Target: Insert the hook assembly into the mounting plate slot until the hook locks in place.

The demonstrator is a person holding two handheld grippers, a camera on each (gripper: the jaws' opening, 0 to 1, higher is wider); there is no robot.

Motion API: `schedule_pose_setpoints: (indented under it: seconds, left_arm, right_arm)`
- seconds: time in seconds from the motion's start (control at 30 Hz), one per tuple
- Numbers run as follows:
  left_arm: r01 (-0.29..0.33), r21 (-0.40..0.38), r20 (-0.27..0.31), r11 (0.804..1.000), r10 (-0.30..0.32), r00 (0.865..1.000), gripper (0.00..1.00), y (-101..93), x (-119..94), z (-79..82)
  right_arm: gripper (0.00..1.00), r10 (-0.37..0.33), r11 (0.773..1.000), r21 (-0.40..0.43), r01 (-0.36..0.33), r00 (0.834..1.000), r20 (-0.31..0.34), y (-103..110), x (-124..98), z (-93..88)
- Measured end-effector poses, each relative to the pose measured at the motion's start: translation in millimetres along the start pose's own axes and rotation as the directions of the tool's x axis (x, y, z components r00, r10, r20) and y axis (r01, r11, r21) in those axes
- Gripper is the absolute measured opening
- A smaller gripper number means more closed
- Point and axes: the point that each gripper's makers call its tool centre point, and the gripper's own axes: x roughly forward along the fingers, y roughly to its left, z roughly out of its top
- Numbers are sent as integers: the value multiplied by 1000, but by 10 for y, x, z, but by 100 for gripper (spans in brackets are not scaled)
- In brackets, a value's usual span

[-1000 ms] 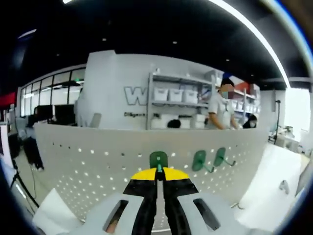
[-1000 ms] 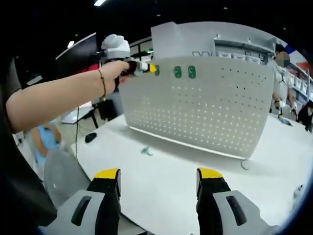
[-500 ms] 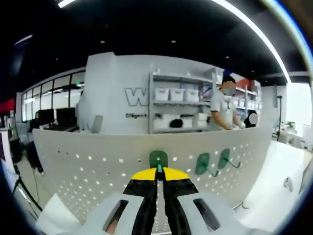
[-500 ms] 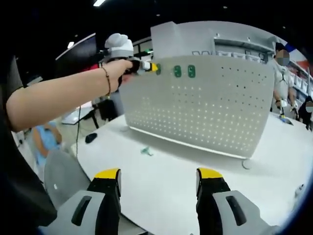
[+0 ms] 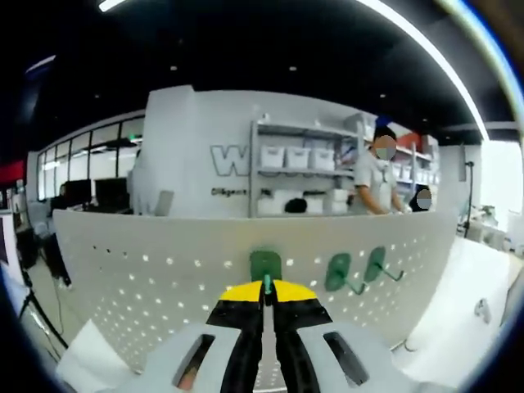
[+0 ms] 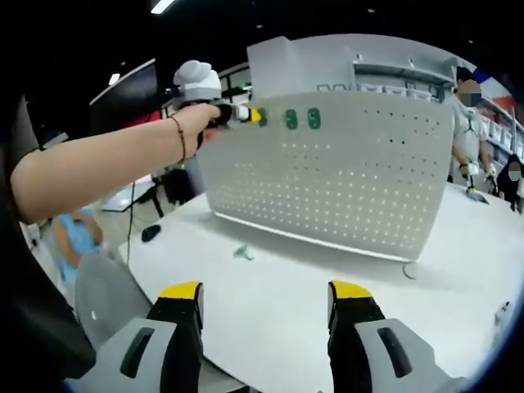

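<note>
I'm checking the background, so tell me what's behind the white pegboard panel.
Behind the pegboard panel stand a shelf rack with white bins, a grey wall with lettering, and a person. The panel covers the rack's base and the person's legs.

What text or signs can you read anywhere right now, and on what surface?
"W": large grey letter on the white wall behind the shelving; the rest of the word is hidden by the shelving.
Smaller line under it on the wall: too blurred to read.
Pegboard, green hooks, left tool: no text.
</note>
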Motion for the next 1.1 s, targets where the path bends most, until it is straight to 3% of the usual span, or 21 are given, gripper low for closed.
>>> schedule_pose_setpoints:
  seconds: [0.3,1.1]
  left_arm:
    - [-26,9,-15,1000,27,1000,2,69,13,-40]
    - [-14,-15,-38,1000,14,999,3,103,99,-79]
  right_arm:
    - [61,1,1000,9,-1,1000,3,9,2,-7]
    - [60,-8,1000,24,8,1000,-4,6,-4,-54]
